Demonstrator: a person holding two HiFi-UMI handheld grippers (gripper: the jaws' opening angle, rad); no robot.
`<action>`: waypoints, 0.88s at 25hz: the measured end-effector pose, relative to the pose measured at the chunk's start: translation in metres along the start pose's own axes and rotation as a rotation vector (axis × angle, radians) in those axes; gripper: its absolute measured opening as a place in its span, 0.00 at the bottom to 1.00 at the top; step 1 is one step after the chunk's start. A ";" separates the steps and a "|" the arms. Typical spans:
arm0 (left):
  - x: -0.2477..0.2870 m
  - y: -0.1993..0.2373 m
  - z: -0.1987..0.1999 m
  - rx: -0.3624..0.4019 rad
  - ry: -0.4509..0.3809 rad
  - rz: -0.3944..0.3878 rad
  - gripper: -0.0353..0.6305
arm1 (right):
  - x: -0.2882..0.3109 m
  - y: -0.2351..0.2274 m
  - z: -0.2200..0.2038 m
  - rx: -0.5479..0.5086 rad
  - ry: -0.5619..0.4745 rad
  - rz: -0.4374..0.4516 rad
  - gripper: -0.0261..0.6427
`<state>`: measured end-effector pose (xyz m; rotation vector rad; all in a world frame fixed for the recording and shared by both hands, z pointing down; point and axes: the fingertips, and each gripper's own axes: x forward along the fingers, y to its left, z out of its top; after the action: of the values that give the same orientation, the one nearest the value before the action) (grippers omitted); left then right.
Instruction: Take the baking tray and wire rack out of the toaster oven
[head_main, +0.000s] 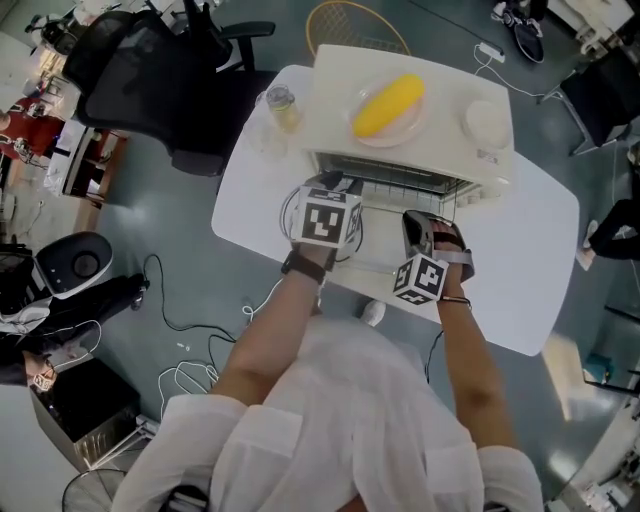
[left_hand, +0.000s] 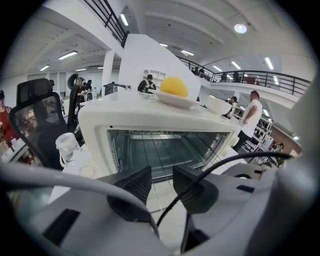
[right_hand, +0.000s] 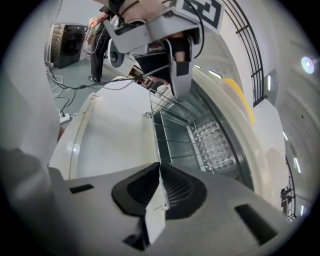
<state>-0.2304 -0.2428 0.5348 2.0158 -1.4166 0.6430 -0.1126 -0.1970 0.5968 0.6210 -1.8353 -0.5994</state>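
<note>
A white toaster oven (head_main: 330, 85) stands on a white table with its door (head_main: 378, 250) folded down. The wire rack (head_main: 400, 186) sticks partly out of the opening. My left gripper (head_main: 332, 186) hovers open at the rack's left end, with nothing between its fingers; in the left gripper view (left_hand: 161, 175) it faces the oven cavity and the rack (left_hand: 160, 150). My right gripper (head_main: 418, 224) is shut on a thin flat metal rim (right_hand: 156, 210), seemingly the baking tray's front edge, at the right. Rack wires (right_hand: 175, 125) run over it.
A plate with a yellow cob-like thing (head_main: 388, 108) and a small white dish (head_main: 485, 120) sit on the oven's top. A clear jar (head_main: 282, 105) stands left of the oven. A black chair (head_main: 150, 70) and floor cables (head_main: 180, 320) lie to the left.
</note>
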 end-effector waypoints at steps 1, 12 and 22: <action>0.002 0.003 0.000 -0.009 0.014 0.014 0.24 | -0.002 0.002 0.000 0.001 -0.002 0.003 0.08; 0.037 0.012 -0.026 -0.055 0.181 0.051 0.19 | -0.016 0.012 0.003 0.020 -0.017 0.006 0.08; 0.060 0.021 -0.029 -0.035 0.262 0.121 0.11 | -0.015 0.017 0.001 0.022 -0.013 0.030 0.08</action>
<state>-0.2330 -0.2679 0.5997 1.7555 -1.3874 0.8929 -0.1106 -0.1744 0.5969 0.6037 -1.8625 -0.5653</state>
